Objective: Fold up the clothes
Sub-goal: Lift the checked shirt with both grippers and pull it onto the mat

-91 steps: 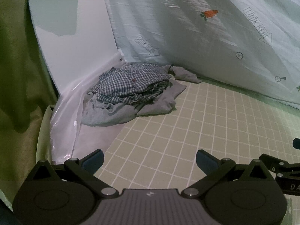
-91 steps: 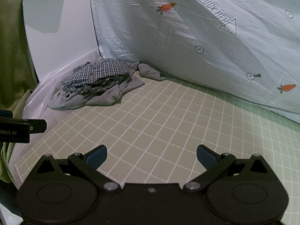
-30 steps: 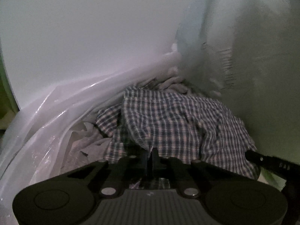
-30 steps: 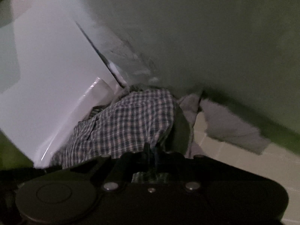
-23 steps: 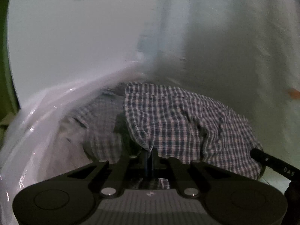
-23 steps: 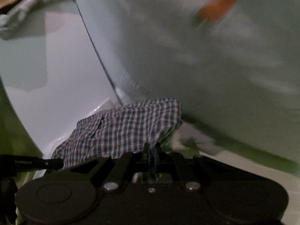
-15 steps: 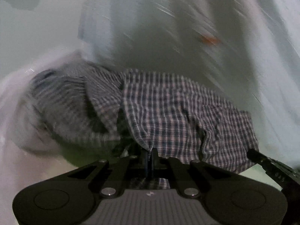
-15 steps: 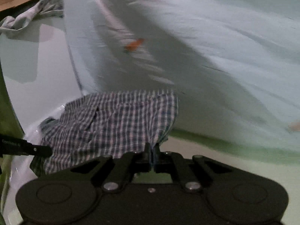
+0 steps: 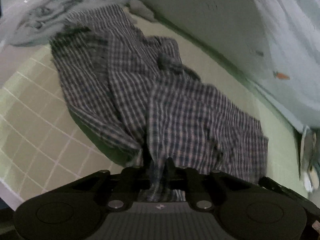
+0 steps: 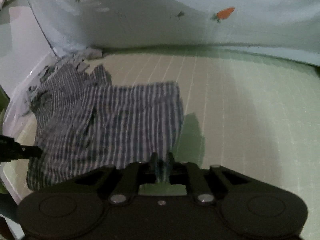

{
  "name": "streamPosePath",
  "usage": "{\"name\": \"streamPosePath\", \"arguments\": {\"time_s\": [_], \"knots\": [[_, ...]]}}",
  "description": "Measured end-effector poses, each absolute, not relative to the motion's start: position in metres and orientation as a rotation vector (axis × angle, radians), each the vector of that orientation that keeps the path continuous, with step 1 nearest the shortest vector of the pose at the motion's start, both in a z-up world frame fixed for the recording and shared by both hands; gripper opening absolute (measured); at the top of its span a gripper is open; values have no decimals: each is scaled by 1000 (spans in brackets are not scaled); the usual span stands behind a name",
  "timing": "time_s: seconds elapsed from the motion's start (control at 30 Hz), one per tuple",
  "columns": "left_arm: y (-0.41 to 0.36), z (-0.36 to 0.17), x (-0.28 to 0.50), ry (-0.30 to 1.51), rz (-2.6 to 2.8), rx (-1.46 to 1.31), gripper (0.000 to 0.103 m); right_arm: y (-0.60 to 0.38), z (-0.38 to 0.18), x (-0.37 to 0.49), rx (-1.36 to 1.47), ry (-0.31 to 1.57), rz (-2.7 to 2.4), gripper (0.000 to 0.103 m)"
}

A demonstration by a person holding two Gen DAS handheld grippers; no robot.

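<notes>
Both tongs are pinched on the checked shirt (image 9: pixel 180 108): left tongs (image 9: pixel 158 168) and right tongs (image 10: pixel 162 164) each grip an edge, holding it crumpled above the grid-lined table (image 10: pixel 240 110); no fold shows, so spreading and folding seem left

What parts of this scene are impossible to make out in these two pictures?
- Left wrist view: the grey garment in the far corner is motion-blurred; its shape is unclear.
- Both views: the checked shirt is bunched, hiding its collar and sleeves.
- Right wrist view: the left gripper is cut off by the left edge.
- Both views: the shirt's pinched edges are hidden between shut fingers.
</notes>
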State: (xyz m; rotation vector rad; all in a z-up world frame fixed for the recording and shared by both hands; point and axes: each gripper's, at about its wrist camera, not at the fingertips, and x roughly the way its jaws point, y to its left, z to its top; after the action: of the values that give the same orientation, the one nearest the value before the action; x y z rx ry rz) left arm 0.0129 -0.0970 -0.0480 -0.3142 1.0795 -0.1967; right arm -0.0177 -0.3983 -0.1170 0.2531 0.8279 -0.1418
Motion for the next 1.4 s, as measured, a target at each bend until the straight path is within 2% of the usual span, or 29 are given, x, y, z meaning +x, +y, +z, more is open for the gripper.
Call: {"name": "streamPosePath", "arguments": {"time_s": [0.03, 0.1, 0.17, 0.3, 0.47, 0.77, 0.83, 0.87, 0.9, 0.93, 0.97, 1.07, 1.4], "knots": [[-95, -44, 12, 1056, -176, -309, 27, -402, -115, -15, 256, 809, -148, 22], [-91, -38, 12, 1015, -128, -305, 38, -411, -110, -9, 272, 780, -163, 37], [-86, -36, 19, 1007, -87, -317, 41, -416, -105, 2, 271, 767, -179, 41], [-78, -40, 38, 996, -58, -306, 45, -411, -94, 30, 227, 723, -143, 66], [-68, -60, 66, 1038, -50, -335, 45, -392, -112, 83, 234, 788, -40, 65], [-65, -102, 121, 1183, -136, -444, 45, -357, -142, 178, 246, 902, 148, 60], [-71, -110, 128, 1224, -160, -433, 43, -351, -150, 196, 257, 929, 189, 52], [-75, -112, 129, 1232, -171, -415, 41, -350, -154, 198, 278, 944, 209, 43], [-78, -113, 128, 1232, -183, -400, 32, -350, -157, 198, 292, 953, 231, 25], [-80, -114, 129, 1233, -194, -398, 25, -350, -160, 198, 299, 958, 251, 16], [-81, -116, 129, 1236, -204, -399, 10, -350, -161, 196, 296, 954, 257, 2], [-83, -112, 128, 1219, -209, -388, 2, -359, -155, 182, 271, 900, 189, 1], [-95, -62, 127, 1044, -191, -300, 1, -504, -74, 82, 198, 664, -337, 1]]}}
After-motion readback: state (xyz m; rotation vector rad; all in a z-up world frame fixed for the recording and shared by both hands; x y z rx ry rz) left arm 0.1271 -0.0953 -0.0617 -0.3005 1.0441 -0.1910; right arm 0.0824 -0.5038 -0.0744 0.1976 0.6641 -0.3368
